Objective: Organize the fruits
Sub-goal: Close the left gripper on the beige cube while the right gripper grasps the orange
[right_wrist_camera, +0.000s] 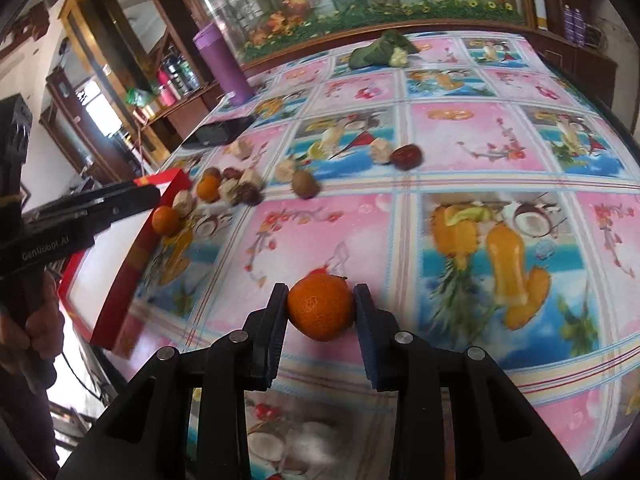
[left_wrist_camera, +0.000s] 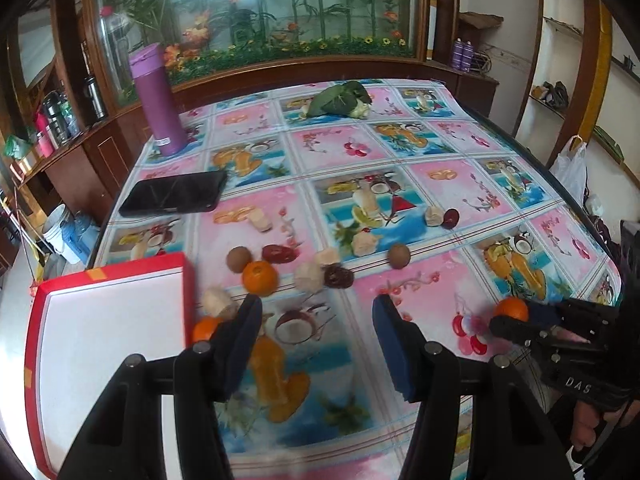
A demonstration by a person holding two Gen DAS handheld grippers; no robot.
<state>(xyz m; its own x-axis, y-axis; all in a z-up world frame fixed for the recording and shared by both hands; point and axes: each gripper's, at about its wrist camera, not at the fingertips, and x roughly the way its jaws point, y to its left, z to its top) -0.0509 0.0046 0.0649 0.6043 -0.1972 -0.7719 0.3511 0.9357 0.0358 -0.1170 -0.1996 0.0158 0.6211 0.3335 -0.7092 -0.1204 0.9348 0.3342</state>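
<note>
A table covered by a glossy pink-and-blue fruit-print cloth (left_wrist_camera: 332, 148) carries scattered oranges, brown kiwis, dark red dates and pale peeled pieces. A tall purple plastic flask (left_wrist_camera: 157, 100), a flat black tablet (left_wrist_camera: 174, 198), a leafy green vegetable (left_wrist_camera: 340, 98) and a red-rimmed white cardboard box (left_wrist_camera: 108, 344) also rest there.

Each black claw (right_wrist_camera: 320, 300) has 2 blue-padded fingers (left_wrist_camera: 390, 332), silver screws and white lettering.
</note>
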